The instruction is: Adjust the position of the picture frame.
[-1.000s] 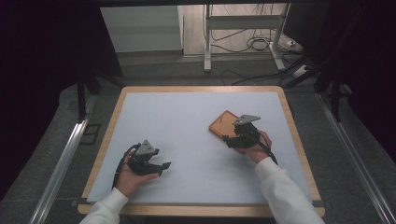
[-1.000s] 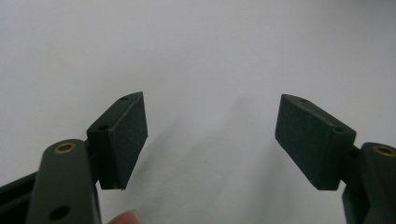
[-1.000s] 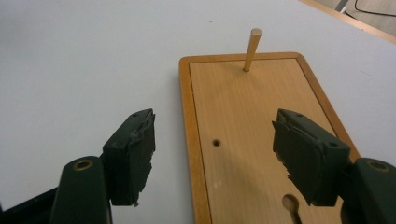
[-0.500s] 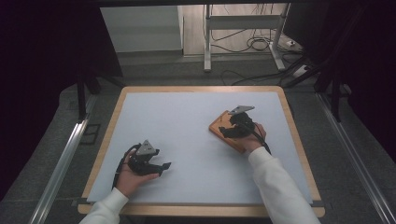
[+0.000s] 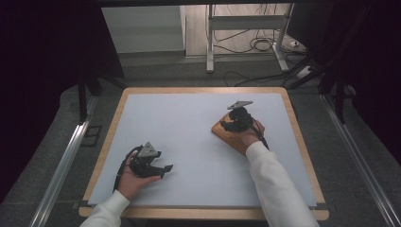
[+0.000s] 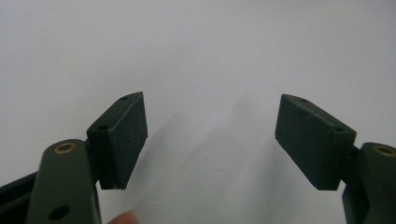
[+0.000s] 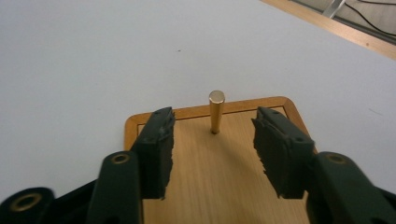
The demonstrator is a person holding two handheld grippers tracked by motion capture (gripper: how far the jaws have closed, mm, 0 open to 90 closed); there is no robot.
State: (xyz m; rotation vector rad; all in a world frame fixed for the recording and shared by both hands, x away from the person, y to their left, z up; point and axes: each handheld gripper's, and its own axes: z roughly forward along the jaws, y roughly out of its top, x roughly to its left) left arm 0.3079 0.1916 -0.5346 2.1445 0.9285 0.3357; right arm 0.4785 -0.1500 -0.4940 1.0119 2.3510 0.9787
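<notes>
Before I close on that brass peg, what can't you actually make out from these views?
- High view: the upright brass peg, hidden under the right gripper over the rounded wooden board.
- Right gripper view: the wooden board's near end, cut off by the bottom edge and jaws.
- Left gripper view: the left gripper's body, off frame below.

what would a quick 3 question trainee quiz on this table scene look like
1. True or false: the right hand-held gripper is clamped on the peg.
2. What does the peg stand on? A) wooden board B) metal tray C) bare table
3. Fill in: the left hand-held gripper hovers with its jaws ____ over the white table top.

Key:
1. False: its jaws are spread over the wooden board, the peg upright beyond them and untouched.
2. A
3. open
</notes>
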